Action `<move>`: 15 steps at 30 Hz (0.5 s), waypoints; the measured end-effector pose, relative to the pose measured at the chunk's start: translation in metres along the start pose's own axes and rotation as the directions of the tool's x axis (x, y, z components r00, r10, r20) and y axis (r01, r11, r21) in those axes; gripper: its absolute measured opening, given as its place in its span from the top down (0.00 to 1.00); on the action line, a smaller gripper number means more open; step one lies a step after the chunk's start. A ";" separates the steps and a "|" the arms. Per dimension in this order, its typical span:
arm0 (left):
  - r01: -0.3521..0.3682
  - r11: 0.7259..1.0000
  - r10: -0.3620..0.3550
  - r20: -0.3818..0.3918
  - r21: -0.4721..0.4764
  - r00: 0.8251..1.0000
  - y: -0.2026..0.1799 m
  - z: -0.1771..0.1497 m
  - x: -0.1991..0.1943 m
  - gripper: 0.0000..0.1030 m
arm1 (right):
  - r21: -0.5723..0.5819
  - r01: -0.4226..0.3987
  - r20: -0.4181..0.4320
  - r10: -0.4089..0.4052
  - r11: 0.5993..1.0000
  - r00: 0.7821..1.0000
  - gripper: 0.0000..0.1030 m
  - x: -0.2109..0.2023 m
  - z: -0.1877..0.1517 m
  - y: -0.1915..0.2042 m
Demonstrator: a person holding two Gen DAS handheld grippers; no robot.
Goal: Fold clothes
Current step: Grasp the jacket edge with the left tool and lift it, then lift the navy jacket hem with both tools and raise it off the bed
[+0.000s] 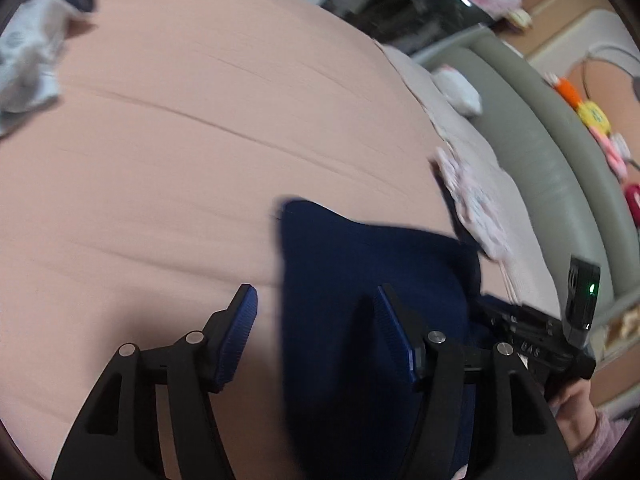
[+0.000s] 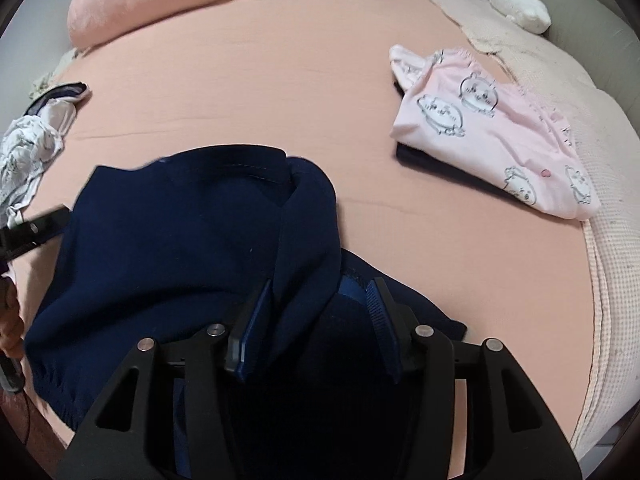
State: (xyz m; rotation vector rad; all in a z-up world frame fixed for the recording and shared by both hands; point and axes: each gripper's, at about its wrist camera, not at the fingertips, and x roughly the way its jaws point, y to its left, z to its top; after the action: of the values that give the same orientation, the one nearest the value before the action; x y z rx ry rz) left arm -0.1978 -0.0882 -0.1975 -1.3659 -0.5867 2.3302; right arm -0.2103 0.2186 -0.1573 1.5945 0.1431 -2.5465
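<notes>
A: Status? 
B: Pink garment [image 2: 488, 128] lies folded, upper right. Navy garment [image 2: 192, 240], centre, is partly folded. Left gripper [image 1: 316, 312] jaws apart, empty; right gripper [image 2: 320, 304] straddles a navy fold, grip unconfirmed. White clothes [image 2: 28, 148], left edge, remain unfolded

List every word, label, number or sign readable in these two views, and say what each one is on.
"UAS": pale raised letters on the black body of the right claw, blurred, so the reading is uncertain.
Yellow round toy beyond the bed: a green mark, too blurred to read.
Pink garment: cartoon animal faces only, no words.
Navy garment: no text visible.
White patterned cloth: grey print, no legible text.
</notes>
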 end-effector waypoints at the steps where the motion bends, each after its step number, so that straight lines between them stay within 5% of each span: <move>1: -0.030 0.999 0.031 -0.014 0.032 0.999 -0.007 -0.003 0.004 0.66 | 0.006 -0.006 0.013 0.006 1.000 1.000 0.52 -0.005 0.000 0.001; 3: -0.092 0.995 0.093 -0.032 0.041 0.995 -0.015 -0.006 0.007 0.93 | 0.028 -0.025 0.037 0.024 0.999 0.999 0.52 -0.014 0.001 0.000; 6: -0.094 0.993 0.094 -0.011 -0.072 0.996 -0.009 -0.002 -0.010 0.94 | 0.046 -0.026 0.060 0.023 0.999 0.998 0.52 -0.024 0.005 0.003; 10: -0.265 0.964 0.267 0.067 -0.034 0.961 -0.007 0.000 -0.052 0.94 | 0.067 -0.051 0.088 0.045 0.996 0.995 0.52 -0.044 -0.028 0.007; 14: -0.215 0.964 0.215 -0.014 -0.156 0.976 0.016 -0.021 -0.069 0.88 | 0.077 -0.054 0.111 0.045 0.996 0.993 0.52 -0.070 -0.052 0.009; 15: -0.198 0.962 0.196 -0.030 -0.189 0.980 0.021 -0.029 -0.074 0.75 | 0.086 -0.058 0.107 0.048 0.995 0.993 0.52 -0.076 -0.061 0.006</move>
State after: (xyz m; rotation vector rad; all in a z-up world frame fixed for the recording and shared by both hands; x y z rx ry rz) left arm -0.1407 -0.1388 -0.1679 -1.5887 -0.7164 2.4731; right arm -0.1227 0.2270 -0.1159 1.4675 -0.0229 -2.6226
